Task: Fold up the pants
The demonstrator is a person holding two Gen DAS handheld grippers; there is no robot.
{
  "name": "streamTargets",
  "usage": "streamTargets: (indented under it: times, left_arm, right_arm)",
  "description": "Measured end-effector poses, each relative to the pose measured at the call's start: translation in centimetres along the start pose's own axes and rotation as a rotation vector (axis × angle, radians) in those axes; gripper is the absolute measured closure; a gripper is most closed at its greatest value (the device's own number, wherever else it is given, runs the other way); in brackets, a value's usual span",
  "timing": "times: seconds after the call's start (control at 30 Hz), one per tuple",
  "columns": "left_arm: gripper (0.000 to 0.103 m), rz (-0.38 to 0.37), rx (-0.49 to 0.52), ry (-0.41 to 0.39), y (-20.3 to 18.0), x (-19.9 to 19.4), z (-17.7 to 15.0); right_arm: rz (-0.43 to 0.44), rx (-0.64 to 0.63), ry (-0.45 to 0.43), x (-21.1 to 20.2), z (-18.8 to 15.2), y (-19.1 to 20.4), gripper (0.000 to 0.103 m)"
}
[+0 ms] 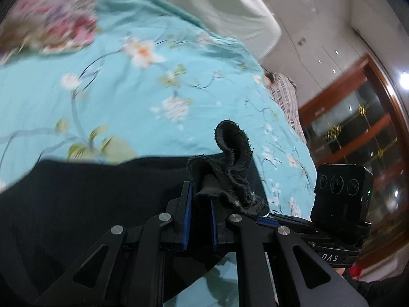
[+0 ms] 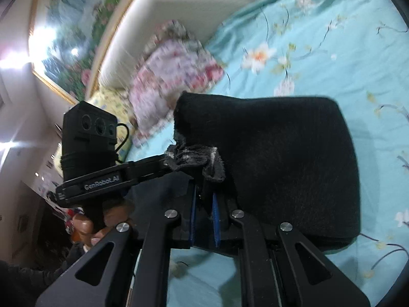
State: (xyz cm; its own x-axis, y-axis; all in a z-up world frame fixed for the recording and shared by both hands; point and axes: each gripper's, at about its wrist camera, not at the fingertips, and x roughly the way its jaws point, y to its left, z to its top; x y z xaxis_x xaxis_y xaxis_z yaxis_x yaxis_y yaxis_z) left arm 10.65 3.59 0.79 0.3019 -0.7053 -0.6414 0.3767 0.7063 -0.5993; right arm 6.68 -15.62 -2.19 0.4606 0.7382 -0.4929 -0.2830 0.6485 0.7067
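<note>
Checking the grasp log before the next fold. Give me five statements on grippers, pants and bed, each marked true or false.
1. The left gripper is shut on the black pants. True.
2. The right gripper is open and holds nothing. False: it pinches a frayed edge of the pants.
3. The bedsheet is plain white. False: turquoise with a flower print.
4. A floral pillow lies near the headboard. True.
5. The pants lie on a wooden floor. False: on the bed.

One pants, two tools
</note>
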Motion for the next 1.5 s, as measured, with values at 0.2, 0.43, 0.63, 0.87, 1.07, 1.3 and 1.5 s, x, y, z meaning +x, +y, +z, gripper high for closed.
streamTargets:
  times: [0.2,0.43,0.63,0.87,1.07,1.3,1.5]
  left_arm:
    - [0.092,0.029,-0.050,-0.003,1.8,-0.3,-1.7]
    - [0.092,0.062,-0.106,-0.014,3.2,-0.8,-3.3]
    - [0.084,0.138,-0.168,-0.055,3.8,-2.5,-4.6]
    - [0.074,0.189,-0.252,-0.127,5.3,-5.3,-6.0]
    - [0.064,0.230,-0.305,-0.176,6.6,-7.7,-7.5]
    - [0.060,0.252,-0.381,-0.210,8.2,-9.6,-9.4]
    - [0.049,0.272,-0.418,-0.255,8.7,-11.7,-11.0]
  right_arm:
    - [-0.039,-0.024,0.068,1.8,-0.9,-0.1,0.091]
    - [-0.083,-0.042,0.120,2.7,-1.5,-0.1,0.085]
    - [-0.062,-0.034,0.147,3.2,-2.1,0.4,0.058]
    - [-0.060,-0.079,0.156,3.4,-2.3,2.3,0.055]
    - [-0.048,-0.126,0.168,3.5,-2.4,4.1,0.054]
    - [-0.025,-0.176,0.179,4.1,-2.6,6.4,0.054]
    - [-0.027,-0.199,0.188,4.7,-2.7,7.6,0.053]
